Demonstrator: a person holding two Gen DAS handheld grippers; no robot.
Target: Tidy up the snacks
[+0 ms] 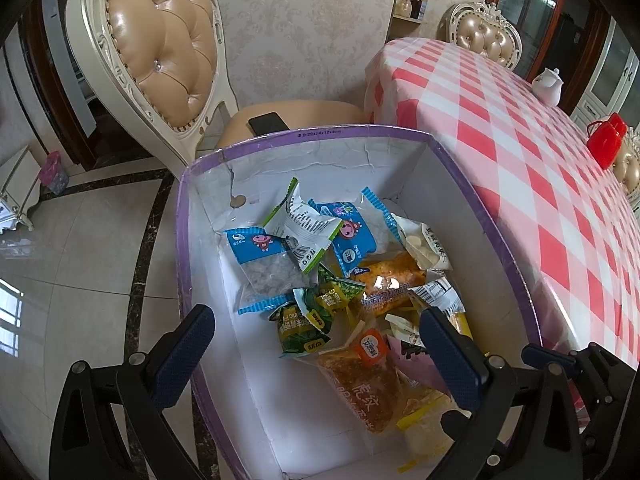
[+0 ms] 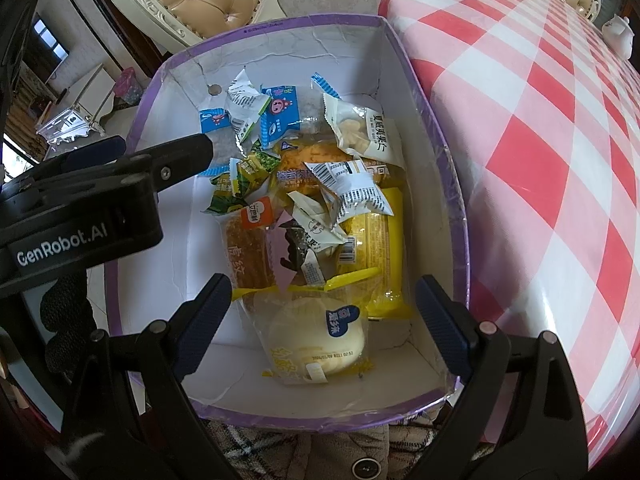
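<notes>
A white box with a purple rim stands beside the table and holds several wrapped snacks. Among them are blue packets, green packets, an orange cake pack, a yellow pack and a round white bun. My left gripper is open and empty above the box's near-left part. My right gripper is open and empty above the bun at the near end. The left gripper also shows in the right wrist view.
A table with a red and white checked cloth is right of the box. On it stand a white teapot and a red container. A cream chair with a black phone on its seat is behind the box.
</notes>
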